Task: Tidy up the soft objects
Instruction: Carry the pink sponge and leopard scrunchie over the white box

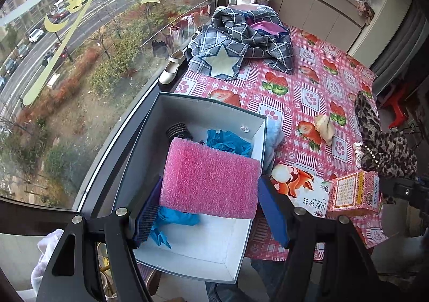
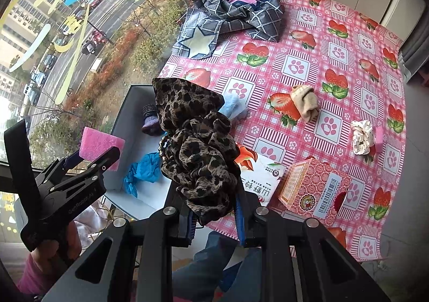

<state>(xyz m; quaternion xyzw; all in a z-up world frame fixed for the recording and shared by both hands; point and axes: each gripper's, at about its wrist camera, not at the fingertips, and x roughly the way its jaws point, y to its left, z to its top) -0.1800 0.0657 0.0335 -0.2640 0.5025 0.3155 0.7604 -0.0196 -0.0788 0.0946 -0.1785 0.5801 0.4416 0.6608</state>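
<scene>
Sponge, pink, sat clamped in left tool w/ fingers on both sides, held over white box at lower centre of frame. Right tool gripped leopard scarf, mid-frame, above box edge. Blue glove lay inside box; beige sock & white scrunchie on counter.

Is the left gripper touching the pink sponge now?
Touching. In the left wrist view the left gripper has its blue jaws pressed against both ends of the pink sponge, holding it above the white box.
</scene>
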